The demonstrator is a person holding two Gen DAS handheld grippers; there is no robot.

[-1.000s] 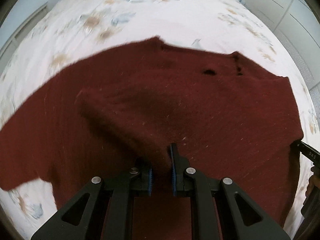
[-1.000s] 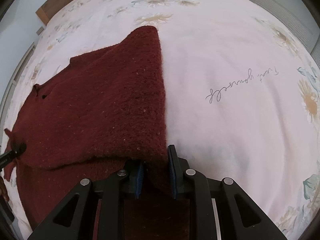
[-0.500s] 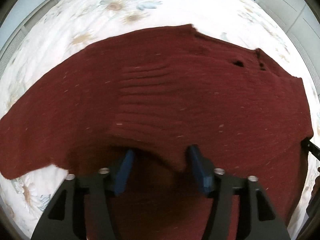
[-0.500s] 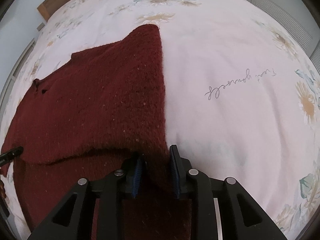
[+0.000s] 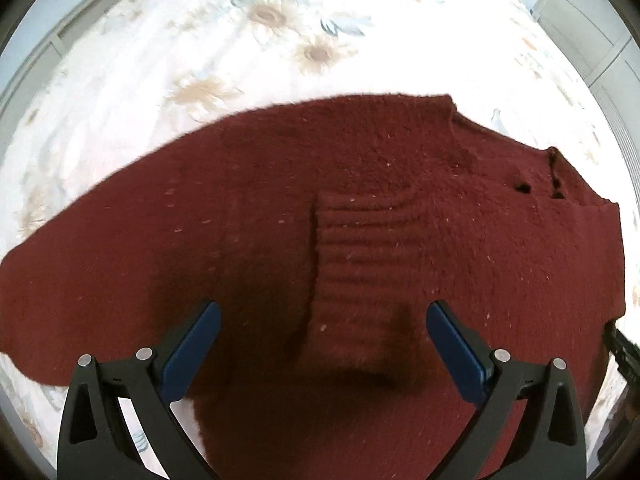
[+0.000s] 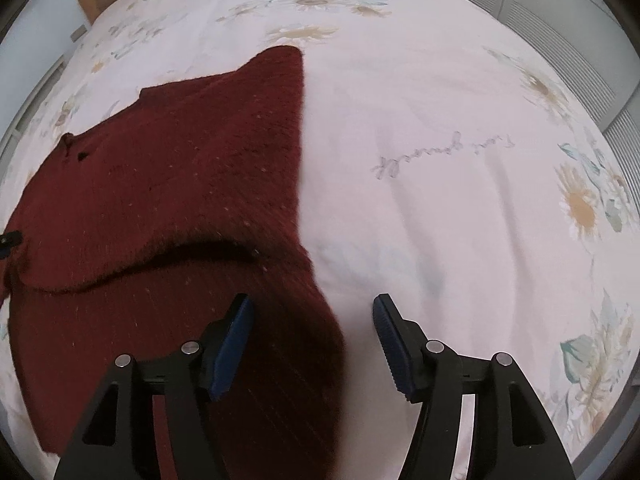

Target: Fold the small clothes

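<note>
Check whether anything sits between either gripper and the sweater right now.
Nothing visible does. The left gripper hangs open right over the folded sleeve cuff of the sweater; the right gripper, jaws just opening, straddles its edge on the bedspread.

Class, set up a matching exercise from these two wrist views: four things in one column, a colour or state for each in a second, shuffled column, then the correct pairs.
Column one:
1. sweater
2. bedspread
3. left tongs
4. ribbed cuff

Column two:
A. white with a daisy print
B. open wide, nothing between the pads
C. dark red, spread flat
D. lying folded in on the sweater's body

Pairs: 1-C, 2-A, 3-B, 4-D
</note>
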